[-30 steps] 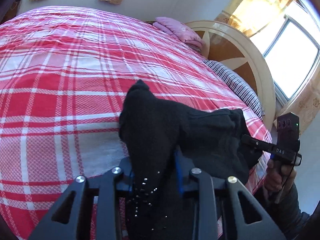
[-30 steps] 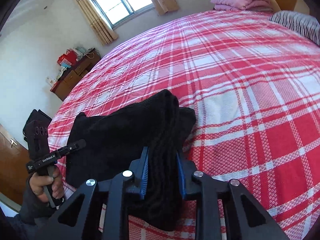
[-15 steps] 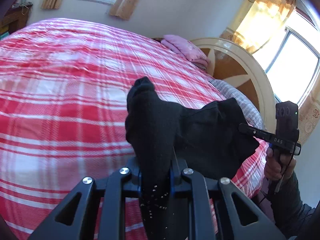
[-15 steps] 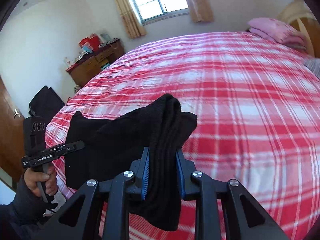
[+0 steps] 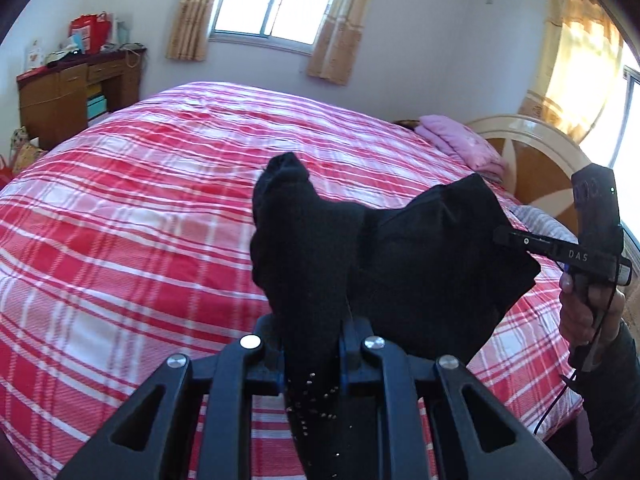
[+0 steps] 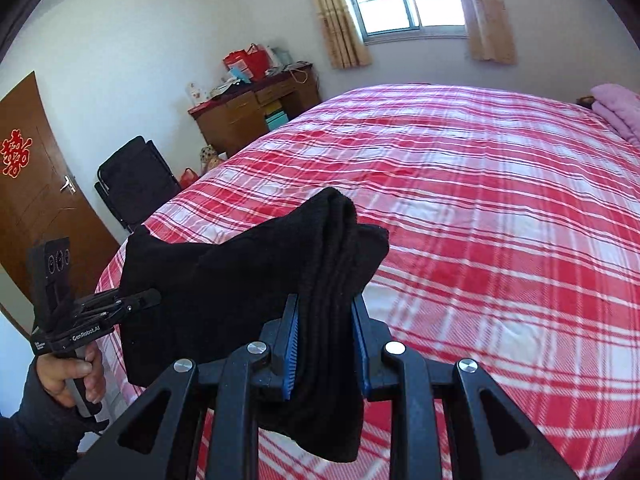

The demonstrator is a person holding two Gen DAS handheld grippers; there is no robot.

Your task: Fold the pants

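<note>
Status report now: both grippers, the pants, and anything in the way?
Left gripper shut on pants. Right gripper shut on pants too. Pants held up above the bed. Nothing in the way on the bedspread.

Pants (image 5: 420, 264): matt black knitted cloth, slightly fuzzy. Bedspread (image 5: 140, 240): smooth woven red-and-white checked cloth. Left gripper (image 5: 312, 352): matt black plastic with shiny metal screws and blue ribbed pads (image 6: 289, 344). Headboard (image 5: 532, 148): glossy cream and wood. Desk (image 6: 244, 116): brown wood.
</note>
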